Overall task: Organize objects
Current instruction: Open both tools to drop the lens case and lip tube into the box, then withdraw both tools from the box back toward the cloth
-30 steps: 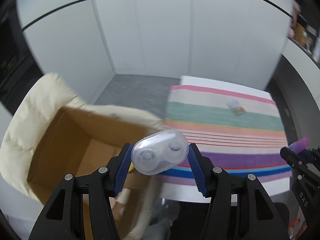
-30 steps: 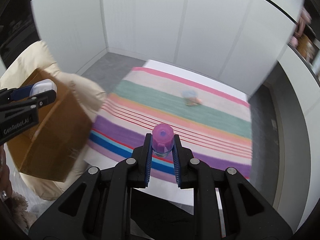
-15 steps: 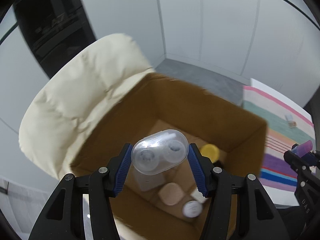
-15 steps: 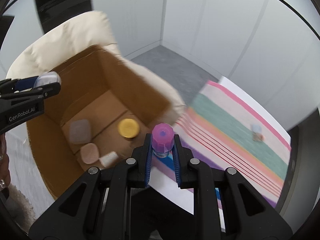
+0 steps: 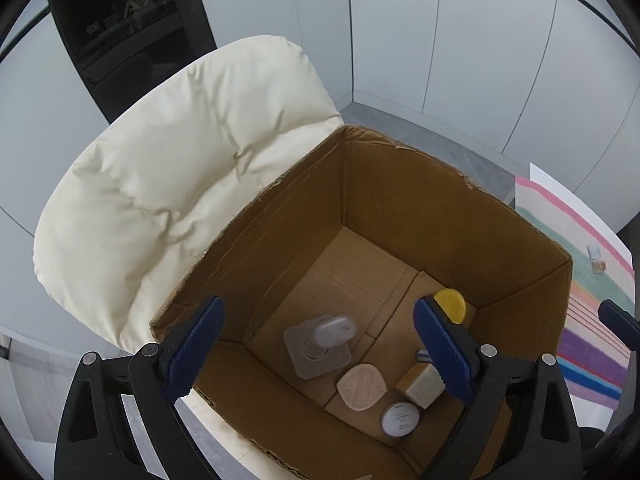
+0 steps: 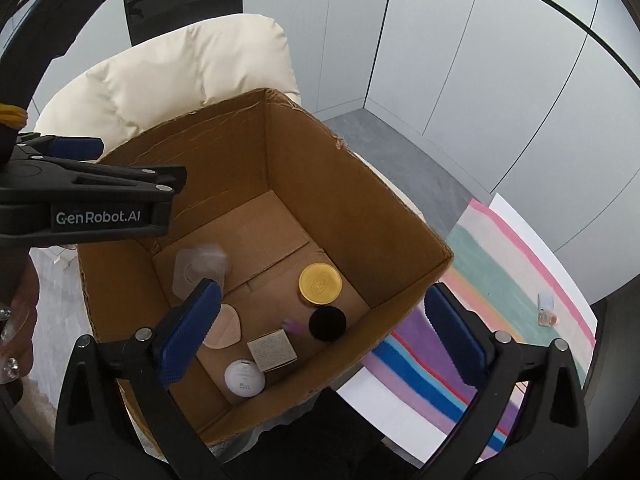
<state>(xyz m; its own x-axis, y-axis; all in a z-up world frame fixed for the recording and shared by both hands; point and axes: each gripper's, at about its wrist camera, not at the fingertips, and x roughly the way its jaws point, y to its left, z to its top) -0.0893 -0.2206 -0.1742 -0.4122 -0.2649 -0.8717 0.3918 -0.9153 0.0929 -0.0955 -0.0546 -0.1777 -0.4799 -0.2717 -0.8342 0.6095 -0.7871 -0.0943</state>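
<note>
An open cardboard box stands on a cream padded chair. My left gripper is open and empty above it. The clear oval case is blurred, falling inside the box over a clear square lid. My right gripper is open and empty over the box. The pink-capped bottle is blurred inside the box beside a black disc. Also inside lie a yellow lid, a beige pad, a small carton and a white round jar.
The cream chair surrounds the box at the left. A table with a striped cloth lies to the right, with a small bottle on it. Grey cabinet walls stand behind.
Both grippers opened over the box. The clear oval case dropped from the left gripper and the pink-capped bottle dropped from the right gripper into the box.
</note>
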